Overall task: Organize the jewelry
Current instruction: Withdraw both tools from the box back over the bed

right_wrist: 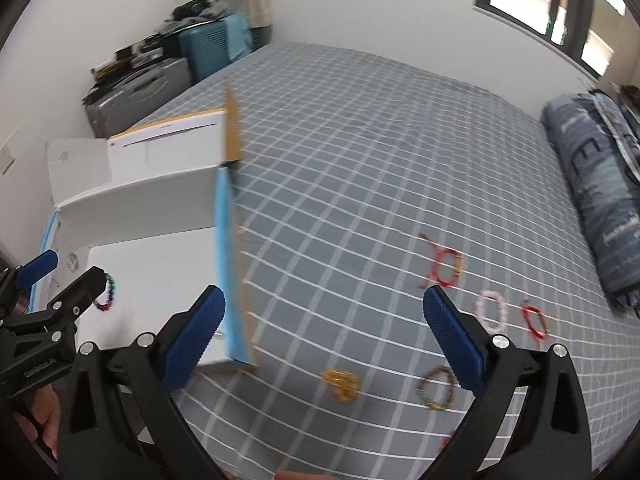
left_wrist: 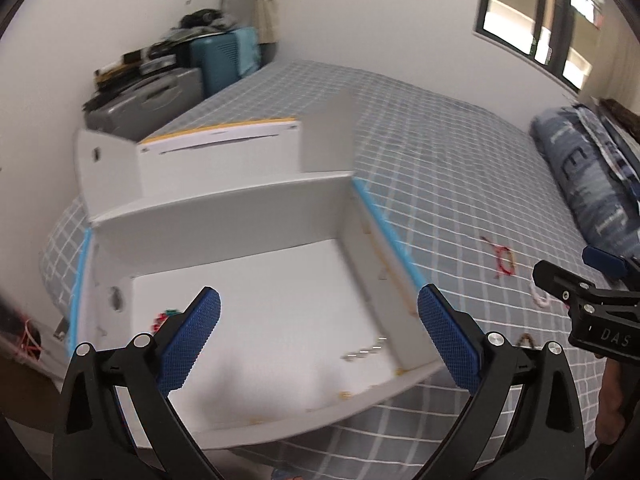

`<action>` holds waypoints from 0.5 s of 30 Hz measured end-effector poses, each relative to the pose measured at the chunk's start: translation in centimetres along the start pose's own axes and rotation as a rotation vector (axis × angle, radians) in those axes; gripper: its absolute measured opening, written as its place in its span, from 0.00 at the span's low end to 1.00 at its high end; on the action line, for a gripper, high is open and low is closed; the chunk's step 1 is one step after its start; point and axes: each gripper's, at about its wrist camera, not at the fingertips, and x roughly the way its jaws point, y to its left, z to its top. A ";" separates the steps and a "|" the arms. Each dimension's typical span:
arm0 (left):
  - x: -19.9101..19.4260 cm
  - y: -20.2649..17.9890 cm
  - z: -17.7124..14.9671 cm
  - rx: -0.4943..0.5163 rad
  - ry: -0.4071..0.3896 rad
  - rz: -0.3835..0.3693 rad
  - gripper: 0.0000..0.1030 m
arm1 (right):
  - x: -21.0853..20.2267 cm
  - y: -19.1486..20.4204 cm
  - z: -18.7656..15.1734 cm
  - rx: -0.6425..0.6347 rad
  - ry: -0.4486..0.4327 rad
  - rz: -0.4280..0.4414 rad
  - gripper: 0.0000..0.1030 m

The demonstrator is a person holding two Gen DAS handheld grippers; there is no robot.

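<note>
A white open box (left_wrist: pixel 280 208) with blue-taped edges sits on the checked bed (left_wrist: pixel 460 168). Inside lie a multicoloured bead bracelet (right_wrist: pixel 107 294) at the left and a small silver chain (left_wrist: pixel 362 354). My left gripper (left_wrist: pixel 320 344) is open and empty above the box. My right gripper (right_wrist: pixel 324 344) is open and empty over the bed, beside the box's right wall (right_wrist: pixel 230 264). On the bed lie a red cord bracelet (right_wrist: pixel 444 266), a pale pink bracelet (right_wrist: pixel 493 312), a small red bracelet (right_wrist: pixel 534 320), a gold piece (right_wrist: pixel 341 384) and a brown bead bracelet (right_wrist: pixel 436 392).
A rolled blue quilt (right_wrist: pixel 600 200) lies along the bed's right side. Suitcases (right_wrist: pixel 140 88) with clutter on top stand against the far wall. A window (right_wrist: pixel 552 4) is at the upper right. The box's lid flaps (left_wrist: pixel 248 148) stand open at the back.
</note>
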 end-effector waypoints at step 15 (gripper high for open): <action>2.3 -14.7 -1.1 0.177 0.045 -0.140 0.95 | -0.6 -15.7 -4.1 0.182 0.032 -0.144 0.93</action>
